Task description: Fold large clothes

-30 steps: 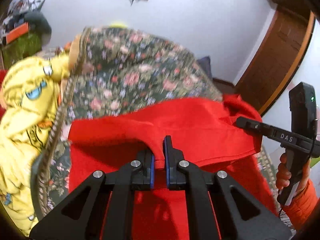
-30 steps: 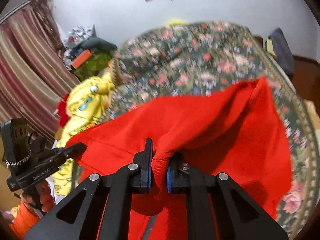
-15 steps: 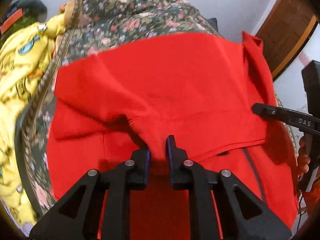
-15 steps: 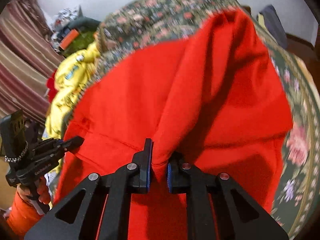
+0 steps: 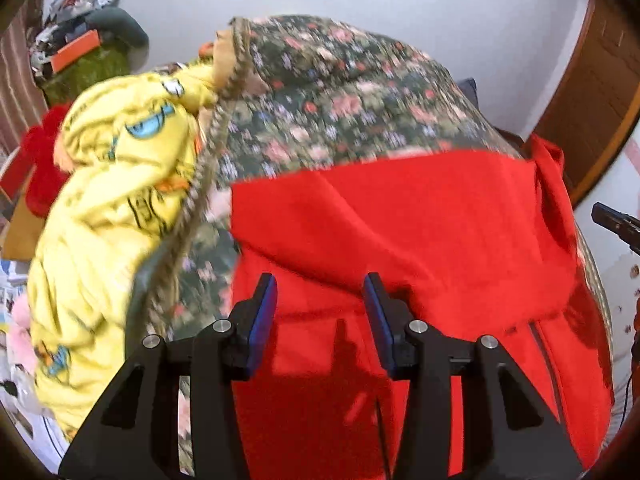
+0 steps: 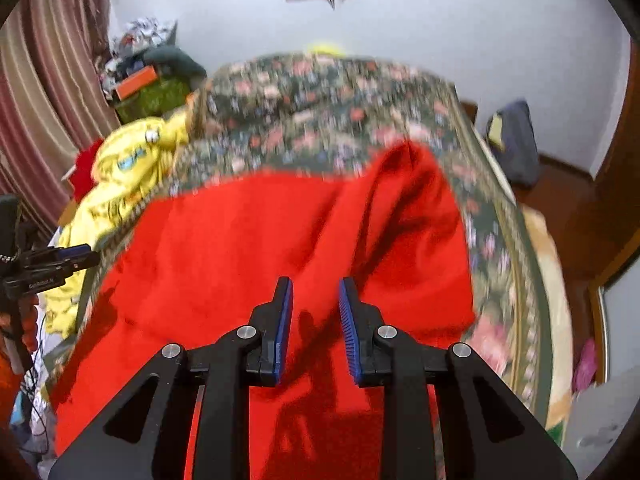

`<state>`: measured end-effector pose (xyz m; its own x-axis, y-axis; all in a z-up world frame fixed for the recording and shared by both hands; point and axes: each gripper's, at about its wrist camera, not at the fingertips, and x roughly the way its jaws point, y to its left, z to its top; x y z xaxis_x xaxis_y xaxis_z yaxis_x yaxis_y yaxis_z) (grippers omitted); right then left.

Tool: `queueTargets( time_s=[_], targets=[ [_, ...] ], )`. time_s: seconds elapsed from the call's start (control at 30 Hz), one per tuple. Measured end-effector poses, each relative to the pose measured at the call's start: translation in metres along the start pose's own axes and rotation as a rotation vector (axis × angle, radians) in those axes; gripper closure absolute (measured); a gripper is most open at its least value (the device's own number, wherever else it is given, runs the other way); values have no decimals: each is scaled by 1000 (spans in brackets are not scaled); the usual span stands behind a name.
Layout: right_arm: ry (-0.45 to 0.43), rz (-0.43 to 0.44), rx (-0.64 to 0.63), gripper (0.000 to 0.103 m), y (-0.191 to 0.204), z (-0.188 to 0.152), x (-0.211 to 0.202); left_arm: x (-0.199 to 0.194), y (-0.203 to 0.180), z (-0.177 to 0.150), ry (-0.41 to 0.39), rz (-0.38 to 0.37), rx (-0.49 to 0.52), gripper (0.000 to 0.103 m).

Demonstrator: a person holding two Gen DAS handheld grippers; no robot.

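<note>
A large red garment (image 5: 420,220) lies folded over on a bed covered by a dark floral spread (image 5: 340,92). My left gripper (image 5: 320,284) hovers over the garment's near left part, its jaws opening, nothing between the blue pads. In the right wrist view the same red garment (image 6: 260,240) fills the middle, with one fold rising toward the far right. My right gripper (image 6: 316,286) is above it, jaws opening, nothing pinched. The left gripper (image 6: 60,258) shows at the left edge of that view, and the right gripper's tip (image 5: 616,220) at the right edge of the left view.
A yellow printed garment (image 5: 112,200) lies heaped on the bed's left side, with a red item (image 5: 40,160) beyond it. Clutter and a green bundle (image 6: 152,92) sit by striped curtains (image 6: 44,120). A wooden door (image 5: 592,92) stands at the right, a dark bag (image 6: 516,140) on the floor.
Both grippers held pinches of the red fabric and carried it forward over the garment. Now both have let go and their jaws stand apart; the fabric lies folded on the bed.
</note>
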<state>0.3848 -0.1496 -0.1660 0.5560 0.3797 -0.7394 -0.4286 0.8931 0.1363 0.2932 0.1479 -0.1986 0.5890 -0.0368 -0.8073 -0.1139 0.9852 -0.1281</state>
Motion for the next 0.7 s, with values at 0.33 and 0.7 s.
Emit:
queueTargets(
  time_s=[0.33,0.7],
  targets=[
    [50,56,24,54,8,50,85,86,-20,45,87,-52,-49,59],
    [68,-244,20,54,-64,46,99,124,-8,20,97,85,13,48]
  ],
)
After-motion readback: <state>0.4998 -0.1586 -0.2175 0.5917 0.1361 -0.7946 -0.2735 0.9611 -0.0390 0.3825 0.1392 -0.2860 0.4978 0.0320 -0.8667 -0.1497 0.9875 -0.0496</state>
